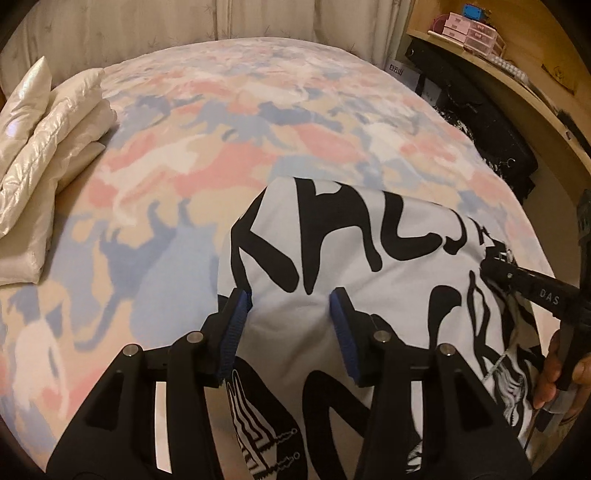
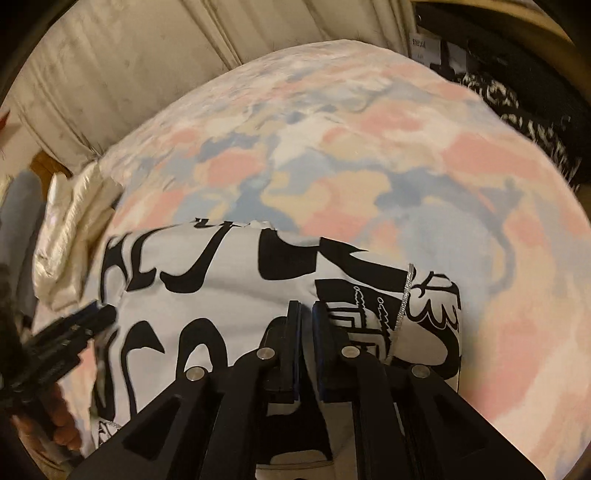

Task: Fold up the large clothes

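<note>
left wrist view: left gripper [image 1: 291, 306] jaws stand apart, blue pads [image 1: 233, 328] on either side of a raised fold of the white garment with black lettering [image 1: 369, 295]; whether the pads press the cloth i cannot tell. garment lies bunched on the bed, on the pastel pink-blue-cream bedspread [image 1: 184, 166], toward its near right edge. right gripper [image 1: 491, 264] enters from the right, tips at the garment's right side, a hand [image 1: 561, 369] on its handle. folded cream quilted item [image 1: 48, 147] sits at the bedspread's left edge, well apart from the garment. wooden shelf [image 1: 517, 85] with pink boxes [image 1: 469, 29] at upper right.

right wrist view: right gripper [image 2: 306, 314] jaws closed together, pinching garment cloth [image 2: 221, 295] by a silver chain [image 2: 404, 295]. left gripper [image 2: 99, 314] at garment's left side
</note>
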